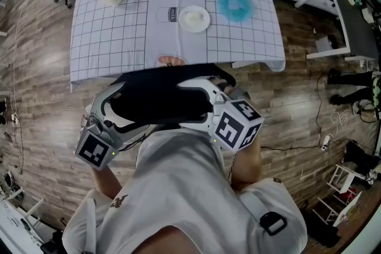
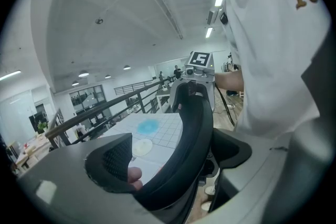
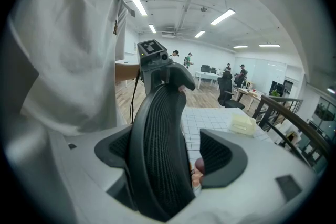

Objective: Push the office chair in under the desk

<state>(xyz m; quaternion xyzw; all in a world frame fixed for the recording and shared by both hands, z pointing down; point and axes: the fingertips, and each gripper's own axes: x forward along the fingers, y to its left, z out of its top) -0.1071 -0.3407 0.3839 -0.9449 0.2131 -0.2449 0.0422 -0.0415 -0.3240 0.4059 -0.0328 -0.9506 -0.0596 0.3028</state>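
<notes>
While the black back of the office chair (image 1: 158, 99) stands between the fingers of each gripper, neither one squeezes it. The left gripper (image 2: 173, 160) has its fingers spread wide. The chair's rim is close to one finger, and there is a clear gap beside the other. The right gripper (image 3: 168, 155) is spread the same way, with the mesh close to one finger. Just past the fingertips is the near edge of the desk (image 1: 119, 38), right by the chair back. Wood floor (image 1: 47, 98) lies open out to both sides of the fingers.
</notes>
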